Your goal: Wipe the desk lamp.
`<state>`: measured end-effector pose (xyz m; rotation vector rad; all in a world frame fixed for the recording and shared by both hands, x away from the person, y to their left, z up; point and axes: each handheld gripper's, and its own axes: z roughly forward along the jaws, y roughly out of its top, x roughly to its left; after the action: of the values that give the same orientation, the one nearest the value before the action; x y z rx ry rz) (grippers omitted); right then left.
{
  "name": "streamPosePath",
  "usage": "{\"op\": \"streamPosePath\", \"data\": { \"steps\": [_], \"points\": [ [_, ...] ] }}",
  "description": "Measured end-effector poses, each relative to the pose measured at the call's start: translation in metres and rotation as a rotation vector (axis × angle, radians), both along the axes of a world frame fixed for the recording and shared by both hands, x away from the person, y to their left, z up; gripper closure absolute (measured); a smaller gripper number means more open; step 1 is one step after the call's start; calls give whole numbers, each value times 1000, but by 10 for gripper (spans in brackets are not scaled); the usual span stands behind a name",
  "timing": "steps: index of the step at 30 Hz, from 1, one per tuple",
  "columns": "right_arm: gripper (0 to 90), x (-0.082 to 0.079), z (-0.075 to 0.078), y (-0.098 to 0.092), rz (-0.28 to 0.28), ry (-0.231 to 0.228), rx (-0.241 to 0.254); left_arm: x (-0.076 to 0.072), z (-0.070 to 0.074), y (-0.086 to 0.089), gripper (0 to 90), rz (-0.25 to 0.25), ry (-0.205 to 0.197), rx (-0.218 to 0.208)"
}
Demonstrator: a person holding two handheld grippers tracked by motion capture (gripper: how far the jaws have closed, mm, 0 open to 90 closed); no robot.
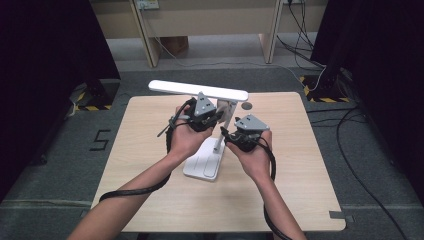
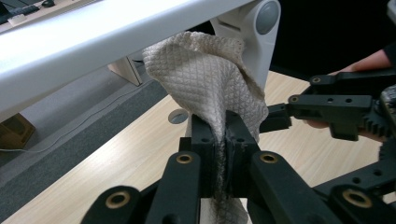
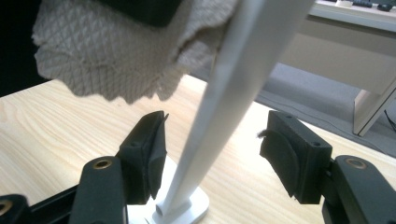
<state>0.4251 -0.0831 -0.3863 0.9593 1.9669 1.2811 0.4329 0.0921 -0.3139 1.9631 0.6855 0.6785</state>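
The left gripper [image 2: 219, 140] has its jaws pressed together on a fold of a cream waffle-weave cloth [image 2: 210, 74], which bunches up above the jaws and touches the underside of a white desk lamp's head [image 2: 93, 32], close to the hinge [image 2: 261, 18] at the top of the stem. The right gripper [image 3: 212, 149] has its jaws spread wide on either side of the lamp's slim white stem [image 3: 219, 121]; the stem passes between the pads and looks apart from both, so this gripper holds nothing. In the high view, two forearms come in from the bottom edge; the left gripper [image 1: 204, 116] sits just under the long lamp head [image 1: 197, 90], and the right gripper [image 1: 245, 136] is lower, beside the stem, above the lamp's flat white base [image 1: 204, 165]. The lamp stands near the middle of a pale wooden table [image 1: 300, 165]. Judging by this, the step in hand is wiping the lamp near its hinge with the cloth, while the other gripper gets ready to steady the stem. The next move probably calls for closing the right jaws gently on the stem so the lamp does not tip, then drawing the cloth along the head with light, even pressure.
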Motion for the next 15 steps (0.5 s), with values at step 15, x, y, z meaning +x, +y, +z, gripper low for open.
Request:
{"op": "streamPosePath", "data": {
  "steps": [15],
  "points": [
    [398, -4, -11, -11, -15, 29, -5, 0, -16, 2, 846, -4, 8, 36]
  ]
}}
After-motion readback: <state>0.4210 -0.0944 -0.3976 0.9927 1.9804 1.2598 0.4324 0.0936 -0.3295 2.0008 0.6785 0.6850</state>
